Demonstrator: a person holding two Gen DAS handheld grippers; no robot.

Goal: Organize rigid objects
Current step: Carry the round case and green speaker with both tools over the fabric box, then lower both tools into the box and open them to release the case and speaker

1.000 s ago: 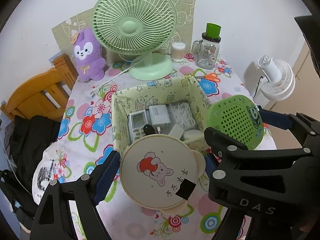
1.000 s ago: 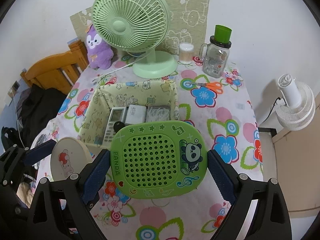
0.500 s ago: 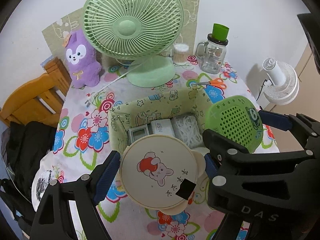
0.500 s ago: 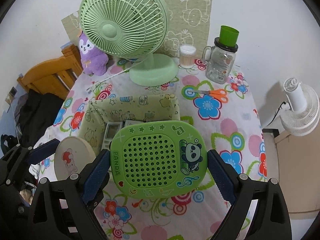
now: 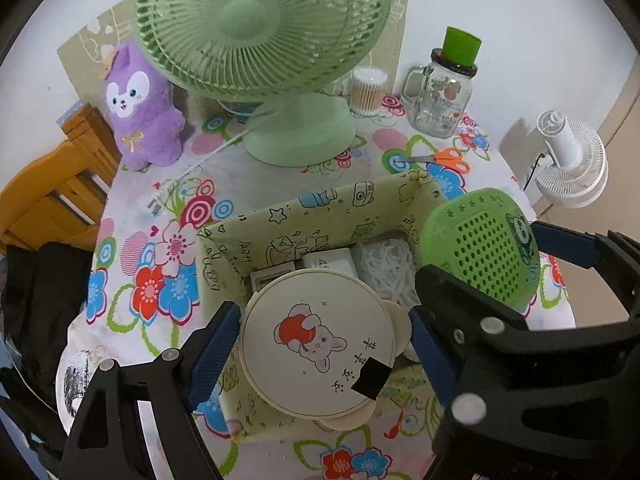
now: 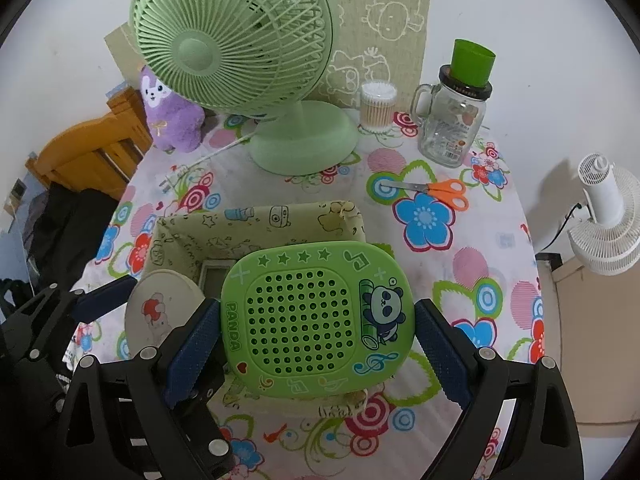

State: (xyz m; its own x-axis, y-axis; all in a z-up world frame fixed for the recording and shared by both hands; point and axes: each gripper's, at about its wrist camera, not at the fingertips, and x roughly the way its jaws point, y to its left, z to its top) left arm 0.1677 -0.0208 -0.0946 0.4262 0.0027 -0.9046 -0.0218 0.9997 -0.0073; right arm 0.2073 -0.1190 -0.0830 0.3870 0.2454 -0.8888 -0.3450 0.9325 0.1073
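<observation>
My left gripper (image 5: pixel 320 340) is shut on a round cream case with a cartoon mouse (image 5: pixel 320 344), held above the near end of a pale green fabric storage box (image 5: pixel 328 208). My right gripper (image 6: pixel 316 320) is shut on a green perforated panda case (image 6: pixel 320 312), held over the same box (image 6: pixel 256 220) on its right side. The round case (image 6: pixel 160 312) and the panda case (image 5: pixel 484 248) each show in the other wrist view too. Inside the box lie a white remote (image 5: pixel 272 278), a white adapter (image 5: pixel 328 262) and a bag of white cord (image 5: pixel 384 264).
A green desk fan (image 6: pixel 232 40) stands behind the box on the floral tablecloth (image 6: pixel 480 264). A purple plush (image 5: pixel 140 108), a cotton swab tub (image 6: pixel 378 106), a glass mug jar with green cap (image 6: pixel 456 116) and orange scissors (image 6: pixel 436 190) lie further back. A wooden chair (image 5: pixel 48 196) is left, a white fan (image 6: pixel 608 216) right.
Both grippers have moved forward and lower toward the fabric box with their cases still held. The fan and box now look larger and nearer.
</observation>
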